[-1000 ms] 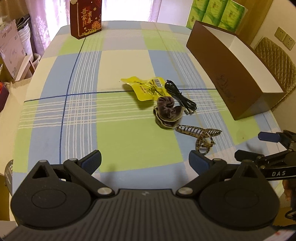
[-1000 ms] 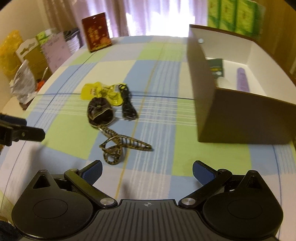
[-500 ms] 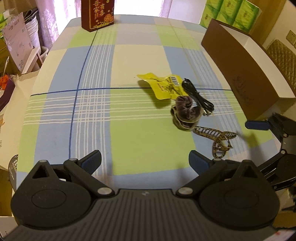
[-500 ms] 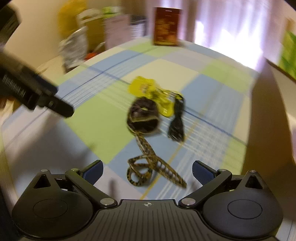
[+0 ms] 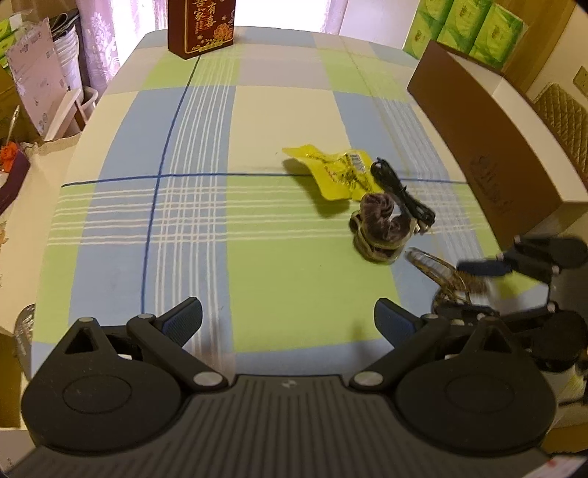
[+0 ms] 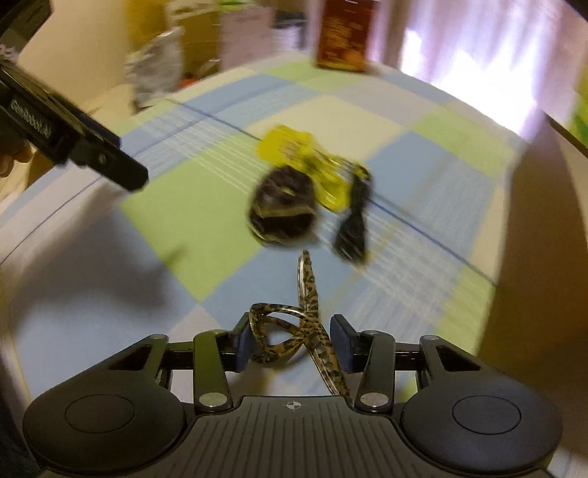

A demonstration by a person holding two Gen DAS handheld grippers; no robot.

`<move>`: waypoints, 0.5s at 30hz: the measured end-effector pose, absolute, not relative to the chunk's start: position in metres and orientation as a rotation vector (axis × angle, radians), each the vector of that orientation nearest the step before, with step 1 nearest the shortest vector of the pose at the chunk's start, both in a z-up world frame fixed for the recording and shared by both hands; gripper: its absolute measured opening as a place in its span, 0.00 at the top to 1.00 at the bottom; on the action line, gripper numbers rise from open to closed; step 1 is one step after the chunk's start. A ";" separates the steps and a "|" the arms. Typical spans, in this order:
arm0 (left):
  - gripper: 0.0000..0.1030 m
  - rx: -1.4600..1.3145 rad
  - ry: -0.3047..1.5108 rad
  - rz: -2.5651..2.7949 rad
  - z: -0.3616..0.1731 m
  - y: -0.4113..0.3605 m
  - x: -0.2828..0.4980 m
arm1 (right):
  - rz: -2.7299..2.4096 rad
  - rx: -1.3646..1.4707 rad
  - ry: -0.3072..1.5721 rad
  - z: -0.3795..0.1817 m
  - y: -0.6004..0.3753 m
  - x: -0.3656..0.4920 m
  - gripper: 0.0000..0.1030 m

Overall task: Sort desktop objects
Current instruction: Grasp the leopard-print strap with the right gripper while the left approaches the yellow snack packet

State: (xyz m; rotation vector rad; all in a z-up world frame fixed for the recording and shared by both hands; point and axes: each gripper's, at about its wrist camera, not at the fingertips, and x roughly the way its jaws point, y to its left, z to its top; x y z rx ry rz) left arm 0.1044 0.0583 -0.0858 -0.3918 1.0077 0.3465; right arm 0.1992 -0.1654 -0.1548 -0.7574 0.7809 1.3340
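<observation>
A leopard-print hair clip (image 6: pixel 294 334) sits between the two pads of my right gripper (image 6: pixel 292 345), which has closed in on its looped end; the clip's long prong points away toward the pile. In the left wrist view the clip (image 5: pixel 446 281) is partly hidden by the right gripper (image 5: pixel 488 279). Beyond lie a brown scrunchie (image 5: pixel 380 226) (image 6: pixel 283 211), a yellow snack packet (image 5: pixel 332 171) (image 6: pixel 305 163) and a coiled black cable (image 5: pixel 402 198) (image 6: pixel 354 224). My left gripper (image 5: pixel 288 320) is open and empty over the near table.
A large brown open box (image 5: pixel 488 136) stands along the right side of the checked tablecloth (image 5: pixel 183 220). A dark red gift box (image 5: pixel 200 25) stands at the far edge. Green tissue packs (image 5: pixel 466 29) and clutter lie beyond the table.
My right gripper moved forward and down to the hair clip and its jaws closed around the clip's loop. My left gripper shifted slightly left and stayed open.
</observation>
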 end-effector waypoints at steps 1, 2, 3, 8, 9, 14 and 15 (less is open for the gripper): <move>0.06 -0.415 0.992 0.335 -0.085 0.062 0.106 | 1.301 -0.739 0.795 -0.154 -0.172 0.200 0.59; 0.06 -0.442 0.975 0.325 -0.085 0.066 0.109 | 1.267 -0.720 0.809 -0.153 -0.178 0.202 0.59; 0.07 -0.475 0.958 0.315 -0.086 0.071 0.111 | 1.232 -0.699 0.824 -0.153 -0.185 0.204 0.59; 0.08 -0.636 0.876 0.285 -0.092 0.099 0.132 | 1.082 -0.586 0.895 -0.152 -0.220 0.220 0.59; 0.08 -0.664 0.869 0.279 -0.094 0.105 0.138 | 1.056 -0.568 0.906 -0.151 -0.227 0.223 0.59; 0.12 -0.771 0.862 0.243 -0.113 0.125 0.173 | 0.948 -0.493 0.966 -0.151 -0.249 0.241 0.59; 0.13 -0.798 0.862 0.232 -0.117 0.128 0.180 | 0.937 -0.481 0.972 -0.151 -0.251 0.243 0.59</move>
